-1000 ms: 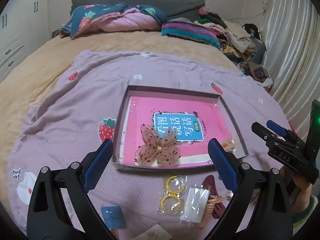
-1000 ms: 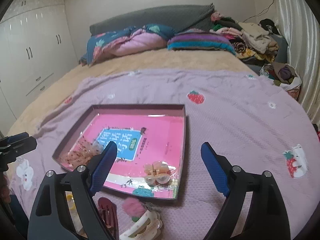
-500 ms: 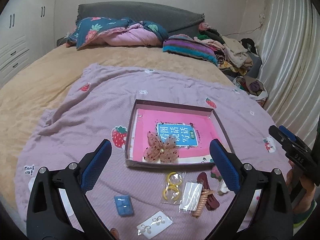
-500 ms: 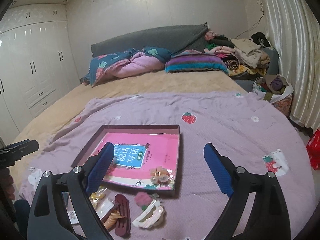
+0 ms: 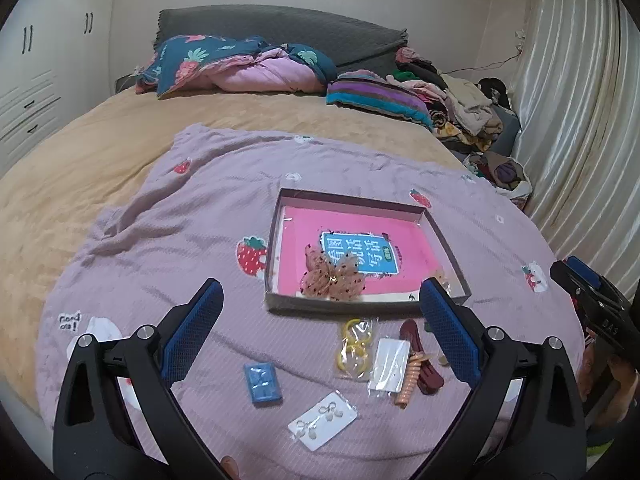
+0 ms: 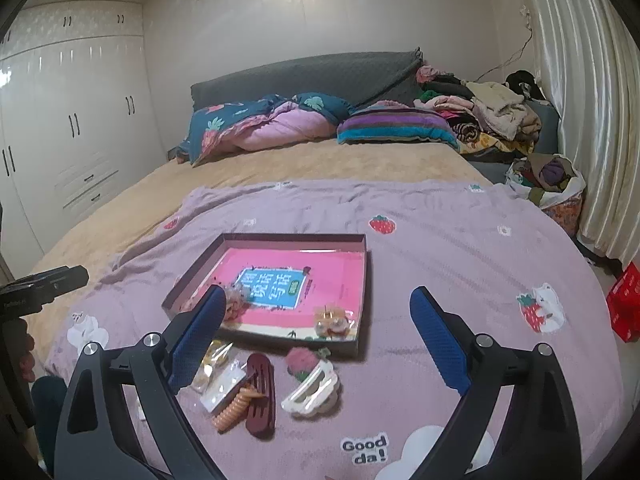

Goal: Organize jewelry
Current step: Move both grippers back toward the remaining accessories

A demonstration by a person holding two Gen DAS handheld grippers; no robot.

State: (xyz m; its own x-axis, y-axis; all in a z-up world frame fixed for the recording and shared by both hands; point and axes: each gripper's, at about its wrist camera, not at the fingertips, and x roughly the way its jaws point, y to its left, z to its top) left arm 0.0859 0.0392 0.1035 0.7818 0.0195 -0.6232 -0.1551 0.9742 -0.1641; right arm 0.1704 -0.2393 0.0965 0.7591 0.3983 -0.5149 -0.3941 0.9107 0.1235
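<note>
A shallow pink-lined tray (image 5: 448, 254) (image 6: 365, 272) lies on the purple blanket. In it are a dotted tulle bow (image 5: 334, 278) and a small peach clip (image 6: 331, 318). Loose pieces lie in front of it: yellow rings in a bag (image 5: 354, 344), a white packet (image 5: 389, 364), a dark red clip (image 6: 261, 392), an orange coil tie (image 6: 234, 406), a white claw clip (image 6: 310, 388), a pink pom (image 6: 300, 360), a blue card (image 5: 262, 382) and an earring card (image 5: 322, 420). My left gripper (image 5: 320, 332) and right gripper (image 6: 316, 344) are both open and empty, above the loose pieces.
The purple blanket (image 5: 180, 232) covers a tan bed (image 5: 100, 140). Pillows and folded clothes (image 6: 440, 120) pile at the headboard. A wardrobe (image 6: 60, 140) stands left, a curtain (image 6: 580, 100) right, with a clothes bag (image 6: 548, 184) and red box (image 6: 624, 308) on the floor.
Both grippers have pulled back and up from the tray, so more of the blanket and the loose pieces show. Both stay open and empty.
</note>
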